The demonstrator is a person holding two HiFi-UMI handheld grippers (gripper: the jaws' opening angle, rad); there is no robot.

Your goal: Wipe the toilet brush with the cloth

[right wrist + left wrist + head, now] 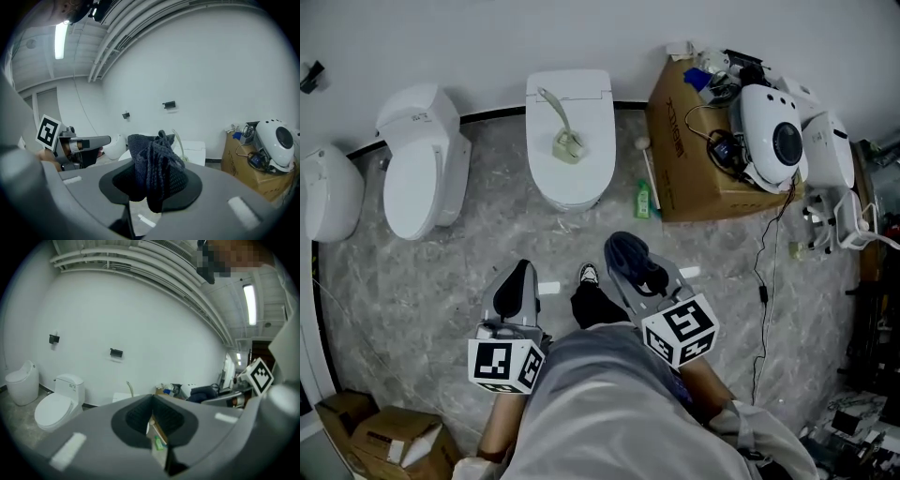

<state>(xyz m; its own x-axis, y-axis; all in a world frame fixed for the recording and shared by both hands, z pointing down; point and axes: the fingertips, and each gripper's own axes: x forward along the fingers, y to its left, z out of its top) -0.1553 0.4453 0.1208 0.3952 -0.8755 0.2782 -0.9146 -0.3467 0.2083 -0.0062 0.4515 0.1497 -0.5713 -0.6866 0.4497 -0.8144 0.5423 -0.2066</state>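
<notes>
On the lid of the rightmost toilet [581, 178] of three lies one toilet brush [562, 124]. The right gripper's [630, 270] fingers pinch one dark cloth [152, 164]. The left gripper's [517, 286] fingers are pressed together, empty.

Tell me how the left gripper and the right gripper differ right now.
The left gripper is shut on nothing; the right gripper is shut on a bunched dark cloth. In the head view, the right gripper slants more sharply inward, while the left gripper points nearly straight ahead. Shared: both have their jaws together, and both are held apart from the toilet brush, which lies on the lid of the middle toilet.
</notes>
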